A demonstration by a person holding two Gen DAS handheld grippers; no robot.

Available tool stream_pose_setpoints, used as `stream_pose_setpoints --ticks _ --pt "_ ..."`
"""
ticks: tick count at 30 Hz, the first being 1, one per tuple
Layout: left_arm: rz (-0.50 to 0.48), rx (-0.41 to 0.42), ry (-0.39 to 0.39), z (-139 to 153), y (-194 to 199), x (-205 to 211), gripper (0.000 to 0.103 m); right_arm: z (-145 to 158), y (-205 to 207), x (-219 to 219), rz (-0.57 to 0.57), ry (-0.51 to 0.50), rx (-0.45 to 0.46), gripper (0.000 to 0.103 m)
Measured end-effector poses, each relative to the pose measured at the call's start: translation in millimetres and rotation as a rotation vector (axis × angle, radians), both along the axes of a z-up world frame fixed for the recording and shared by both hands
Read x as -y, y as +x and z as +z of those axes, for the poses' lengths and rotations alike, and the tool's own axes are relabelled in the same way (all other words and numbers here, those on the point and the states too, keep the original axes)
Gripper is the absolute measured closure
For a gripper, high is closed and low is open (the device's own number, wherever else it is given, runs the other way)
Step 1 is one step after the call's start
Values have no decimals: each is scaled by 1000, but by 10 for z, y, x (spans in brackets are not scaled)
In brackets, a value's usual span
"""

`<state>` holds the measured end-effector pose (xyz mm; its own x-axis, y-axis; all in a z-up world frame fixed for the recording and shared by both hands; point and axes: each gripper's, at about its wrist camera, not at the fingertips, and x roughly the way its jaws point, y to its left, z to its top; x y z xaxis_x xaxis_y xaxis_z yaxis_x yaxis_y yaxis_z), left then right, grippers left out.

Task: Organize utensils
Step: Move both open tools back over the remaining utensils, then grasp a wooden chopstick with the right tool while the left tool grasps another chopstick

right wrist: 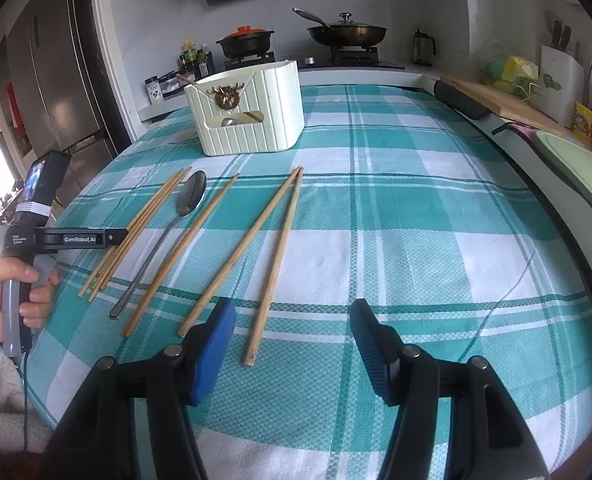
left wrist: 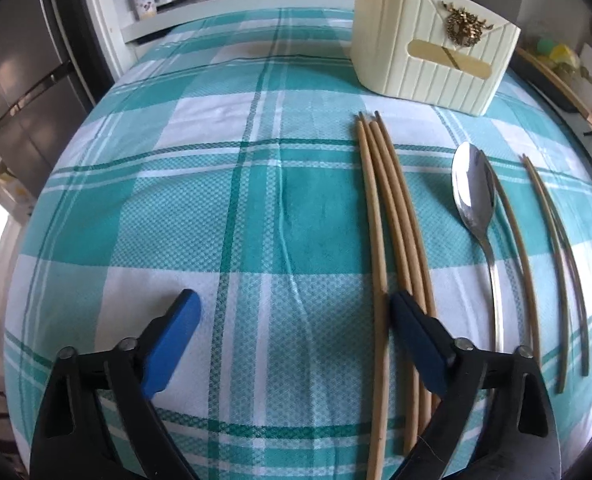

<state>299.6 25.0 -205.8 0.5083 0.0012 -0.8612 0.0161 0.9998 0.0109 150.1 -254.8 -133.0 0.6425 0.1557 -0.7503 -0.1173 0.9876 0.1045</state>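
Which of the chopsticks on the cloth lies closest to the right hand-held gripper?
The rightmost chopstick, one of the pair meeting at their far tips. Its near end stops between the open right hand-held gripper fingers; the single one and the bundle lie further left, by the spoon.

Open checked teal tablecloth (right wrist: pixel 416 208) is seen right of the paired wooden chopsticks (right wrist: pixel 272 256); passage ahead is blocked by the cream ribbed utensil box (right wrist: pixel 252 120).

Teal plaid cloth (right wrist: pixel 396 208); behind: fridge (right wrist: pixel 56 80), clay pot (right wrist: pixel 246 42), lidded wok (right wrist: pixel 346 32), sauce bottles (right wrist: pixel 194 58).
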Motion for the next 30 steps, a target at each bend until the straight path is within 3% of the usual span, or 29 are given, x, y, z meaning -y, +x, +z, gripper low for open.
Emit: stream_pose_setpoints --ticks 4,10,12,14,16,24,25,26,27,28,29,30 --pt "-37 11 12 59 -78 94 38 -75 201 -17 13 -18 -61 42" --pt "-68 34 17 96 -197 215 93 -178 508 -239 93 -42 -113 58" --pt "-53 39 18 97 -236 215 96 -250 581 -319 110 -65 -135 68" --pt "-30 43 18 103 -277 189 97 -282 612 -349 101 -109 -121 88" --pt "5 40 13 110 -329 122 97 -273 614 -302 74 -121 -121 95" --pt "54 30 -1 121 -590 -246 95 -218 383 97 -61 -192 -114 95" --pt "56 31 -9 120 -609 -283 88 -203 342 139 -68 -190 -108 95" --pt "59 31 -14 114 -615 -312 68 -190 310 176 -74 -183 -99 93" --pt "64 33 -14 105 -614 -340 57 -187 306 196 -77 -179 -96 92" --pt "67 38 -9 98 -610 -355 41 -181 295 219 -76 -166 -92 80" --pt "69 41 -4 91 -603 -360 39 -179 294 229 -75 -156 -88 59" --pt "61 36 3 72 -579 -354 38 -182 300 235 -77 -152 -86 51"
